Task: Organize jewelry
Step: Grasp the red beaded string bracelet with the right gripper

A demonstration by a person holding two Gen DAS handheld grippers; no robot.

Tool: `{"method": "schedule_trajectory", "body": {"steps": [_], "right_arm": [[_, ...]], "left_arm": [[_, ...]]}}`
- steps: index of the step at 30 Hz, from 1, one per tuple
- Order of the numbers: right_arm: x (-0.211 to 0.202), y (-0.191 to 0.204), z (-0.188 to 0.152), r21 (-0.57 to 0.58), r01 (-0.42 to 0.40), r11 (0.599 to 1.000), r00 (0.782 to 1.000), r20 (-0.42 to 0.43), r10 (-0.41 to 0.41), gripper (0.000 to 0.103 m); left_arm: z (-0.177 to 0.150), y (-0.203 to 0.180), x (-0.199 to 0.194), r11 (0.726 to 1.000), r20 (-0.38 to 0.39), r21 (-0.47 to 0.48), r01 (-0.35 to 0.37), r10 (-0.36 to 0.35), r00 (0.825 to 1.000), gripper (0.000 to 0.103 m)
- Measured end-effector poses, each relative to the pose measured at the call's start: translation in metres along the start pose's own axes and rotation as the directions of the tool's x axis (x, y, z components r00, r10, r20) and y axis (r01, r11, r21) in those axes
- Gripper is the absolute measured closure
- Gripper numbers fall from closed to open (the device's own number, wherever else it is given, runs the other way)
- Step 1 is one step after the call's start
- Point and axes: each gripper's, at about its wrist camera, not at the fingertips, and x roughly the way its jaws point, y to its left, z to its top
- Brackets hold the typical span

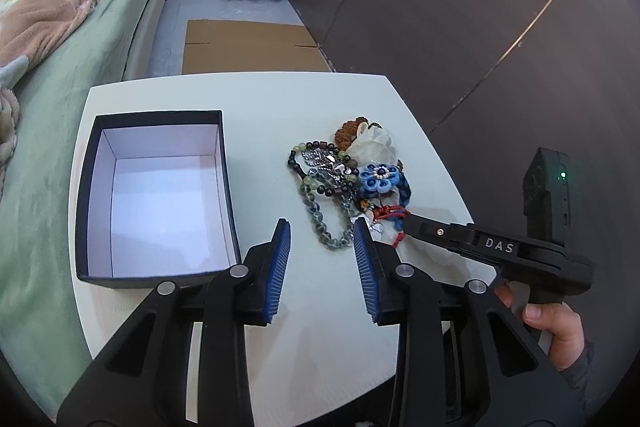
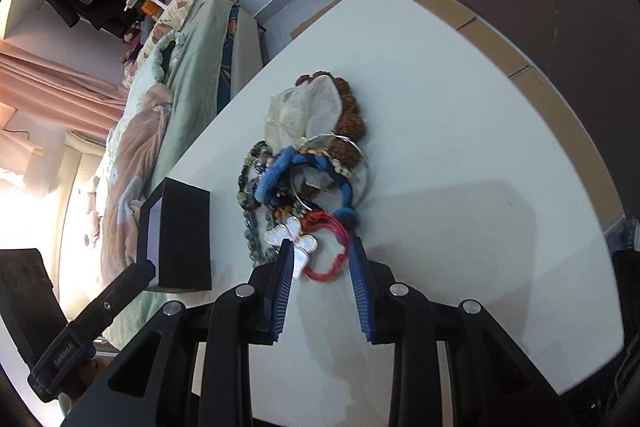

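Note:
A heap of jewelry point(image 1: 352, 175) lies on the white table point(image 1: 260, 103): bead necklaces, a blue fabric flower point(image 1: 376, 179), a white gauze flower and red cord. My left gripper point(image 1: 321, 227) stands open, with the end of a green bead necklace point(image 1: 326, 237) lying between its blue pads. To its left stands an open, empty black box point(image 1: 86, 187) with a white inside. In the right wrist view my right gripper point(image 2: 320, 243) is open around a red cord bracelet point(image 2: 332, 259) and a white butterfly pendant point(image 2: 298, 247). The right gripper point(image 1: 406, 221) reaches the heap from the right.
A bed with green sheets point(image 1: 60, 147) runs along the table's left side. Flat cardboard point(image 1: 252, 45) lies on the floor beyond the table, and a dark wall point(image 1: 460, 7) stands at the right. A hand point(image 1: 556, 323) holds the right gripper's handle. The black box point(image 2: 186, 235) sits left of the heap.

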Motion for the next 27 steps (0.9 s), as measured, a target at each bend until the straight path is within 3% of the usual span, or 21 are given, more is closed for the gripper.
{"method": "schedule_trajectory", "body": {"steps": [3,4,12,14,16,18,20,22,23,24,25,26,27], "right_arm": [[0.007,-0.003,0.001,0.013,-0.024,1.000,1.000,-0.014,0.025,0.101],[0.006,-0.004,0.000,0.016,-0.044,0.999,0.999,-0.014,0.044,0.103],[-0.028,-0.001,-0.008,-0.001,-0.232,0.973,0.970,0.079,0.232,0.103],[-0.035,-0.002,-0.008,-0.007,-0.242,0.970,0.965,0.099,0.242,0.103],[-0.038,0.001,-0.008,-0.023,-0.192,0.981,0.975,0.108,0.193,0.103],[-0.034,-0.006,-0.005,0.024,-0.183,0.983,0.980,0.077,0.181,0.098],[-0.026,-0.014,-0.002,0.050,-0.151,0.987,0.988,0.039,0.149,0.096],[-0.024,-0.016,0.000,0.056,-0.141,0.988,0.990,0.033,0.139,0.088],[-0.023,-0.017,0.001,0.062,-0.151,0.987,0.988,0.032,0.149,0.068],[-0.024,-0.017,0.002,0.065,-0.149,0.987,0.988,0.042,0.147,0.039],[-0.026,-0.015,0.002,0.061,-0.130,0.990,0.990,0.068,0.126,0.036],[-0.027,-0.014,0.003,0.053,-0.125,0.991,0.990,0.075,0.121,0.041],[-0.024,-0.014,0.004,0.055,-0.132,0.990,0.989,0.067,0.128,0.053]], "left_arm": [[0.003,0.001,0.005,1.000,-0.005,0.003,-0.007,0.007,1.000,0.070],[0.003,0.001,0.007,1.000,-0.008,0.005,-0.009,0.009,1.000,0.070],[-0.001,-0.009,0.023,0.998,-0.046,0.053,-0.015,0.017,0.999,0.070],[-0.003,-0.012,0.026,0.998,-0.054,0.065,-0.017,0.021,0.998,0.070],[-0.003,-0.015,0.028,0.997,-0.054,0.078,-0.024,0.028,0.998,0.070],[-0.003,-0.014,0.027,0.996,-0.051,0.079,-0.028,0.033,0.998,0.068],[-0.001,-0.013,0.025,0.997,-0.040,0.073,-0.035,0.038,0.998,0.056],[0.003,-0.013,0.021,0.997,-0.022,0.069,-0.043,0.044,0.999,0.054],[0.006,-0.012,0.020,0.997,-0.017,0.067,-0.044,0.046,0.999,0.053],[0.008,-0.012,0.019,0.997,-0.013,0.065,-0.046,0.047,0.999,0.052],[0.010,-0.011,0.017,0.997,-0.008,0.061,-0.049,0.050,0.999,0.050],[0.012,-0.010,0.016,0.997,-0.001,0.057,-0.051,0.051,0.999,0.050],[0.014,-0.010,0.015,0.997,0.004,0.053,-0.053,0.052,0.999,0.050]]}}
